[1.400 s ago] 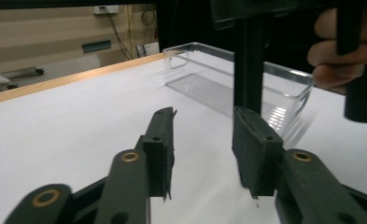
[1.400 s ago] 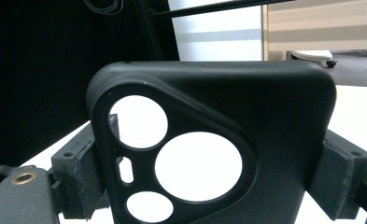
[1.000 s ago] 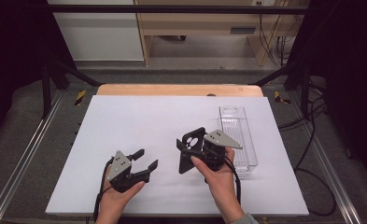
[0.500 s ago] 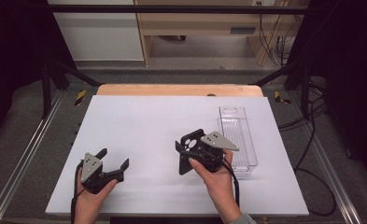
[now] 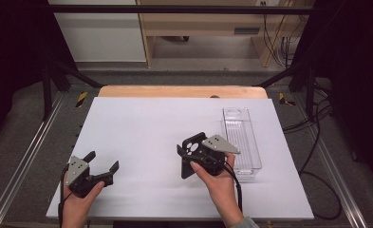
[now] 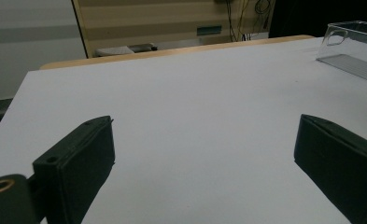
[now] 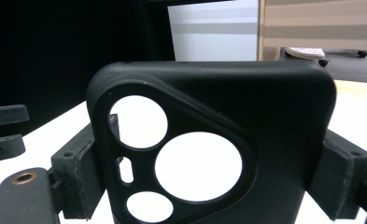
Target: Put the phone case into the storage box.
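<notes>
The black rubbery phone case with round camera cutouts, clamped upright in the right claw at frame centre, could be dropped if loosened, the left claw having just been opened empty.

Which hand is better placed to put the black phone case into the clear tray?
The right. The right tool already grips the black phone case, and the clear tray lies just beside it. The left tool is open and has nothing between its jaws, near the table's other edge.
</notes>
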